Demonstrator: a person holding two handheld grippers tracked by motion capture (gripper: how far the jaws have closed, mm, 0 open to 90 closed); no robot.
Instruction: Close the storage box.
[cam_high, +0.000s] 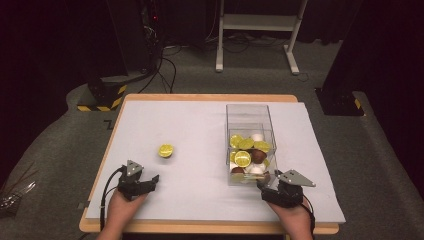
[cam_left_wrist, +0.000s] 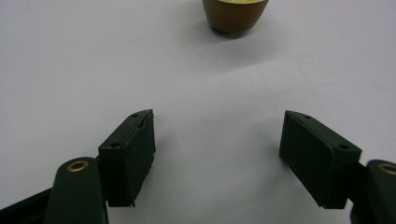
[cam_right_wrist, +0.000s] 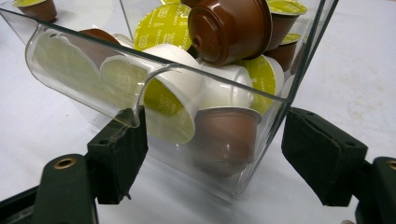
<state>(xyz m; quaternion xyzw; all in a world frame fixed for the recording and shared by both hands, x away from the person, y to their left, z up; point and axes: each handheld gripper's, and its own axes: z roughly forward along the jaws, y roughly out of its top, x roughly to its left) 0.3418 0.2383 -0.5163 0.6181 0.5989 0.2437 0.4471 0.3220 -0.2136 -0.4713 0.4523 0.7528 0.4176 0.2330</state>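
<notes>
A: Right gripper (cam_right_wrist: 212, 154) status?

B: Jaws wide apart around the near corner of the clear bin (cam_right_wrist: 280, 60); left pad touches the curved lip; right pad stands just beside the wall, not pressing; capsules (cam_right_wrist: 224, 135) lie heaped inside.

A: Left gripper (cam_left_wrist: 217, 149)?

B: Jaws wide, holding nothing, low over the bench (cam_left_wrist: 70, 60); a lone capsule (cam_left_wrist: 235, 14) stands ahead, apart.

A: View differences?

B: The high view gives its yellow-green lid; the left gripper view gives its brown cup.
</notes>
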